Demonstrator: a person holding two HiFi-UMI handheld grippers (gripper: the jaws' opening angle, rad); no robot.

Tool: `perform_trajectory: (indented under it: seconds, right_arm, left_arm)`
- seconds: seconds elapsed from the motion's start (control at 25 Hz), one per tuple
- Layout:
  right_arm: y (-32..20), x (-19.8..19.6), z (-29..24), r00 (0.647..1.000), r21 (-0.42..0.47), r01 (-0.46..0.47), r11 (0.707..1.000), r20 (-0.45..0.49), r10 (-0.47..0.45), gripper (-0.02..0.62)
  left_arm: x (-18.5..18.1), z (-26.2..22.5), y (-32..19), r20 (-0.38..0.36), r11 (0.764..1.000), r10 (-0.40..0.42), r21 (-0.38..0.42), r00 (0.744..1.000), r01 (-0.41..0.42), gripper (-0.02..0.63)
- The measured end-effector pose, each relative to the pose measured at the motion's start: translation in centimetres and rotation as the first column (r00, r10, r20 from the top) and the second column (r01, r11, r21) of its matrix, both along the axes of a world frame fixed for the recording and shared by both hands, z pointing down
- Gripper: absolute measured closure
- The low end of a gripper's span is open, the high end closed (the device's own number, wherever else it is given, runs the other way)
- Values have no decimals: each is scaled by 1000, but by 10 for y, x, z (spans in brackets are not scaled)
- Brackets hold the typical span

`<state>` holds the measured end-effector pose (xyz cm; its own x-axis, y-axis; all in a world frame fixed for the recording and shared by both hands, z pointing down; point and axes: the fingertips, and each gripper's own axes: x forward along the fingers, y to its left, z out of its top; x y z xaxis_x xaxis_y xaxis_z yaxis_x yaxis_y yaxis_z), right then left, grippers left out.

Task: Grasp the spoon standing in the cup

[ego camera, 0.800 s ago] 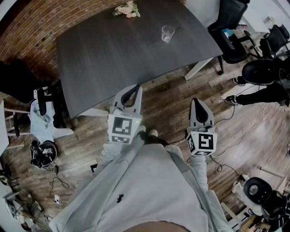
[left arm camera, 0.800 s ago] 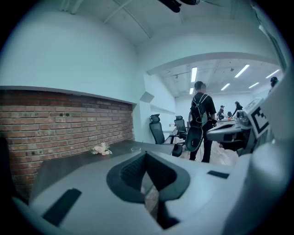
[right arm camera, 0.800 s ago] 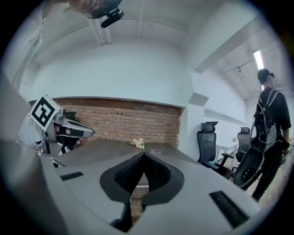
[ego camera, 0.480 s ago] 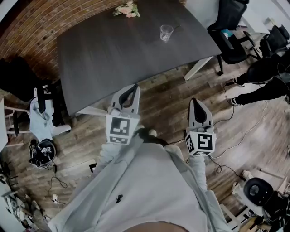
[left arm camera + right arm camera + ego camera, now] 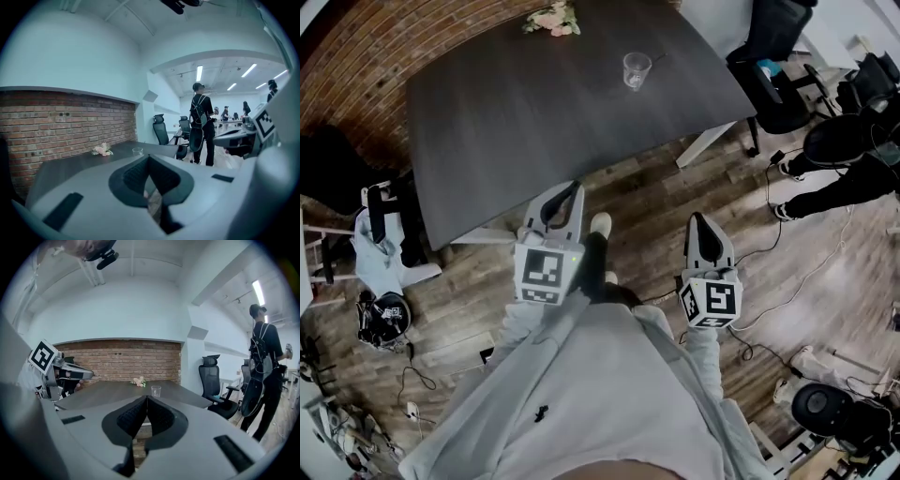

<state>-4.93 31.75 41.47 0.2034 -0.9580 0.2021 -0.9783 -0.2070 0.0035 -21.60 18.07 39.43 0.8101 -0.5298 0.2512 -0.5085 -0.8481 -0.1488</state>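
Note:
A clear glass cup (image 5: 636,70) stands on the far right part of the dark table (image 5: 534,122). It also shows small in the left gripper view (image 5: 137,151) and the right gripper view (image 5: 156,391). The spoon is too small to make out. My left gripper (image 5: 577,186) is held over the wooden floor just short of the table's near edge, jaws shut and empty (image 5: 148,156). My right gripper (image 5: 698,217) hangs farther right, also over the floor, shut with nothing in it (image 5: 146,397). Both are far from the cup.
A small bunch of pale flowers (image 5: 548,19) lies at the table's far edge. Black office chairs (image 5: 778,37) stand right of the table. A person with a backpack (image 5: 201,126) stands to the right. Cables and gear lie on the floor (image 5: 384,314).
The wearer's shoe has stepped forward between the two grippers. The table and cup have slid slightly left in the head view. Both grippers stay shut, low in front of the body.

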Motion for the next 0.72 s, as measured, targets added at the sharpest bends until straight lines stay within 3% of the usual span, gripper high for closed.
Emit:
perform_trajectory:
  seconds: [0.48,0.72]
  right_arm:
    - [-154,81,-3,1000,-20,2,1000,0,-2,578]
    - [-200,114,-9,1000,-21,-30,999,2,30,578]
  left_arm:
    - [82,7,-142,5,999,17,-28,1000,-17,588]
    - [119,-3,-192,-7,999,47,-21,999,-47,588]
